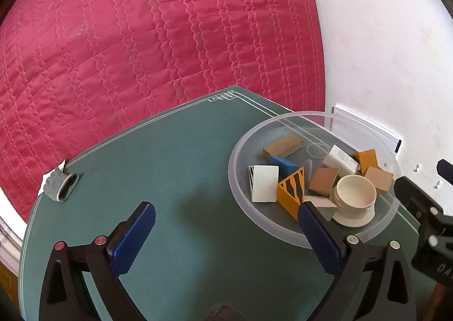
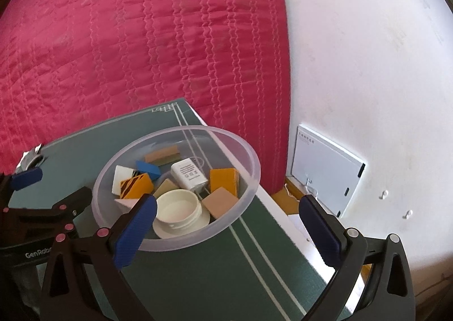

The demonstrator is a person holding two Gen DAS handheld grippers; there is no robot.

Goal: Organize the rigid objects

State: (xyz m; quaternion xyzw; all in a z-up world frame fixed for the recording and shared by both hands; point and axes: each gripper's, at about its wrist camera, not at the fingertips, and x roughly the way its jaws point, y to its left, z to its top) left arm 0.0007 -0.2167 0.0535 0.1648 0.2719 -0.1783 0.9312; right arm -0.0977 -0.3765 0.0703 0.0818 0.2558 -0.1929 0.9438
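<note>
Setting: green mat [image 1: 175, 151] laid over a small table, set against a red quilted bed cover [image 1: 141, 38], white wall [image 2: 368, 66] to the right.

Bowl: clear plastic bowl [image 2: 249, 151] standing on the right part of the mat, serving as the one collecting place for loose pieces.

Contents: wooden and painted blocks heaped together, among them a blue wedge [image 1: 284, 165], a white block [image 1: 264, 183], an orange striped triangle [image 1: 291, 188] and a tan slab [image 1: 283, 145]; white ribbed box [image 2: 189, 173] near the middle; cream jar [image 2: 178, 207] at the near side, sitting on its wide lid.

Right gripper [image 2: 226, 227]: jaws spread wide, nothing between the pads, left finger [image 2: 136, 233] overlapping the bowl's near rim; probably parted so as to let a piece drop into the heap.

Left gripper [image 1: 226, 236]: jaws wide too, empty, poised over bare mat just left of the bowl, seemingly kept clear of the drop.

Leftover: small grey and white item [image 1: 61, 183] lying alone at the mat's far left edge, well apart from the bowl; nature hard to tell.

Progress: judged nearly finished, with the mat otherwise bare.
</note>
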